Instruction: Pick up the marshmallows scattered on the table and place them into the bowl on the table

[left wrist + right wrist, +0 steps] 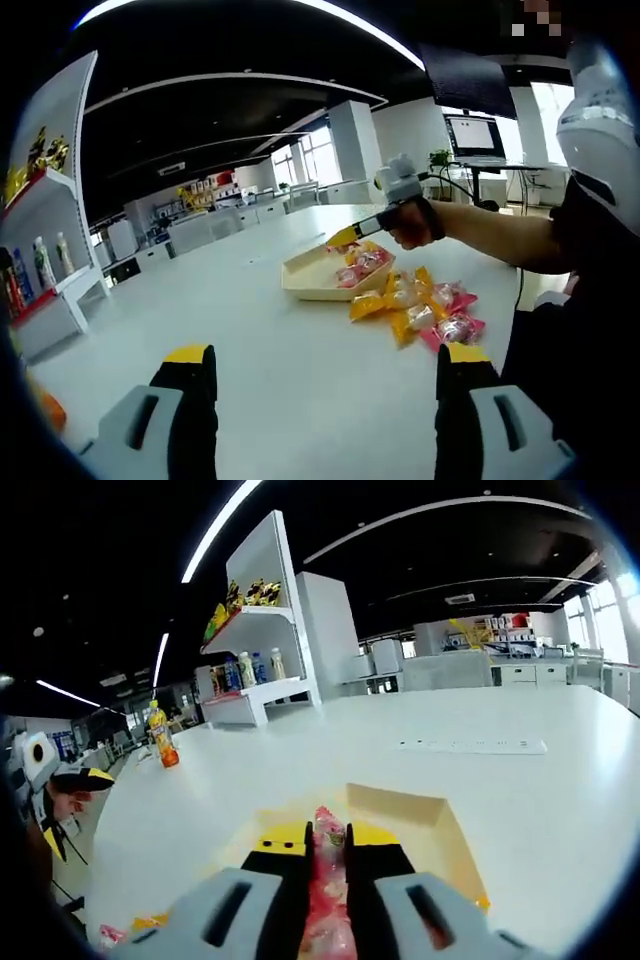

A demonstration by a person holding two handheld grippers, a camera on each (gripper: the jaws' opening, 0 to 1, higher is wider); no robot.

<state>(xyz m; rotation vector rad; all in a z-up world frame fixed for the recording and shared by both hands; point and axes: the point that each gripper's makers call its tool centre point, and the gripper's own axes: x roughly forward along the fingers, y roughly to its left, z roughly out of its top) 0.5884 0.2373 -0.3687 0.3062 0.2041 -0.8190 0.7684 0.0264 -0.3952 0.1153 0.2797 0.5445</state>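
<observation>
A broad, glossy white tabletop [270, 340] runs through an open office with a dark ceiling, light strips and white shelving [262, 630] of bottles; an orange drink bottle [160, 738] stands near its far left edge. A shallow, square cream bowl [312, 278] sits mid-table; crinkly pink and yellow wrapped marshmallows [420, 308] lie heaped just beside it, some inside. The left gripper [325, 372] hangs with jaws apart; the right gripper [327, 852], over the bowl, is clamped on a pink wrapped marshmallow [327, 832].
</observation>
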